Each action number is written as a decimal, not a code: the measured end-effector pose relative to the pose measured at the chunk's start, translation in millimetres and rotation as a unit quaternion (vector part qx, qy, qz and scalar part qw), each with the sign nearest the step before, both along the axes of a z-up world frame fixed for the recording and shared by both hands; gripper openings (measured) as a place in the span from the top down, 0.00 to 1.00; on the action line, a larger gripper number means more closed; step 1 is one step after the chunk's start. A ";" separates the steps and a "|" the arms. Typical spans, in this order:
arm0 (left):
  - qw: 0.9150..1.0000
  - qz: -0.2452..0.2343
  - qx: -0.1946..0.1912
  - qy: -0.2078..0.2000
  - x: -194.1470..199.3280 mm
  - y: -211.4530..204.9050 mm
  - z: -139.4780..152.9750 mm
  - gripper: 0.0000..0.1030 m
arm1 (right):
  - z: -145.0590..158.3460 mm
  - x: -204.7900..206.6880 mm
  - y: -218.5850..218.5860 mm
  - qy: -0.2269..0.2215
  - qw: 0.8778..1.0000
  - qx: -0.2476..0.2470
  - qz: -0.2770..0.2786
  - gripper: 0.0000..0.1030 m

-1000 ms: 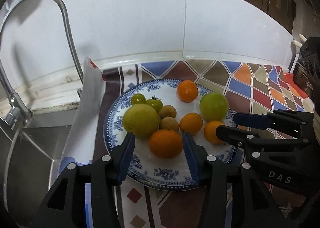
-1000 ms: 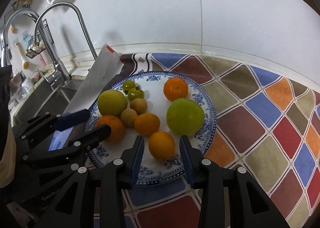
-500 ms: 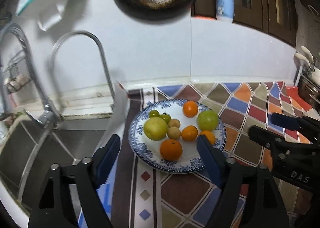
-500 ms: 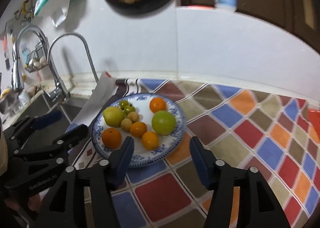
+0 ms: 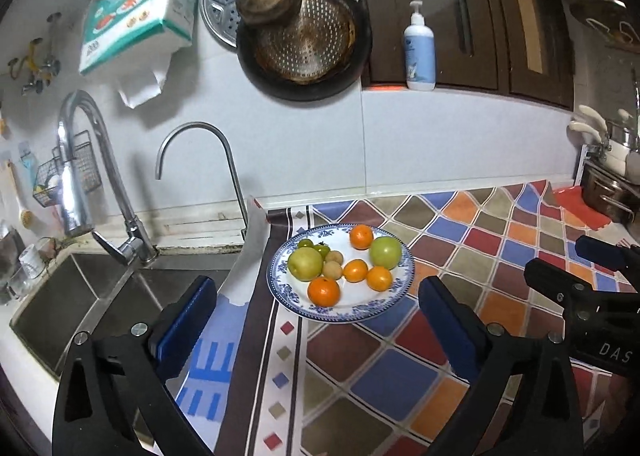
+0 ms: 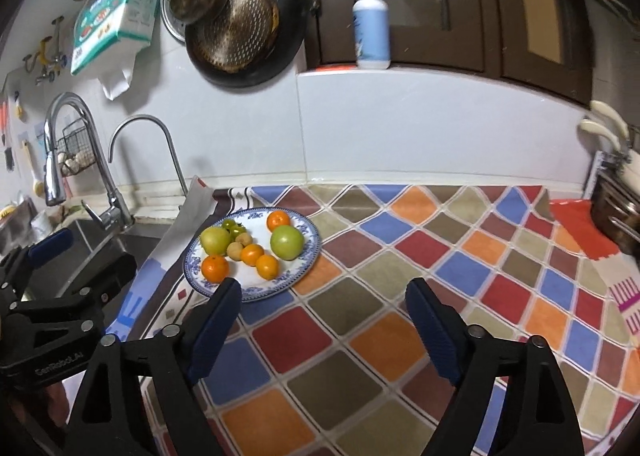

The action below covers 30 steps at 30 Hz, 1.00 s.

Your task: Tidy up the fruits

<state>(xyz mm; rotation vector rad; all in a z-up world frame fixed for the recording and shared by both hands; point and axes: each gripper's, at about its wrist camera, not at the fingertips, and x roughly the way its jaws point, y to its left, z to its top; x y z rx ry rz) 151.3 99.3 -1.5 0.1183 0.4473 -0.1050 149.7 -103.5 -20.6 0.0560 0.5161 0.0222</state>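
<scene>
Left wrist view shows your left tool (image 5: pixel 316 316) spread wide, its jaws just having opened, nothing between them. The blue-patterned plate (image 5: pixel 404 280) sits on the checked worktop (image 5: pixel 400 376) beside the sink (image 5: pixel 80 296), carrying oranges (image 5: pixel 324 291) and green fruits (image 5: pixel 385 252). Your right tool (image 6: pixel 324 300) has likewise just opened and grips nothing.

1. The right gripper (image 6: pixel 322 296) hangs above the tabletop (image 6: pixel 440 256), jaws just opened wide, nothing between them;
2. The plate (image 6: pixel 308 252) holds oranges and green fruit;
3. The left gripper (image 6: pixel 80 256) is nearer the sink (image 6: pixel 96 244).
</scene>
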 end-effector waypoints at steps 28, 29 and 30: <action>0.999 0.028 -0.013 -0.031 -132.5 -39.5 28.2 0.00 | 20.2 -129.3 -43.9 -0.036 0.999 -0.009 0.010 0.11; 0.999 0.029 -0.014 -0.031 -136.1 -41.5 28.0 0.00 | 20.7 -131.3 -44.9 -0.037 0.999 -0.010 0.011 0.11; 0.999 0.029 -0.013 -0.031 -137.7 -42.4 28.0 0.00 | 20.9 -133.4 -46.5 -0.037 0.999 -0.010 0.011 0.11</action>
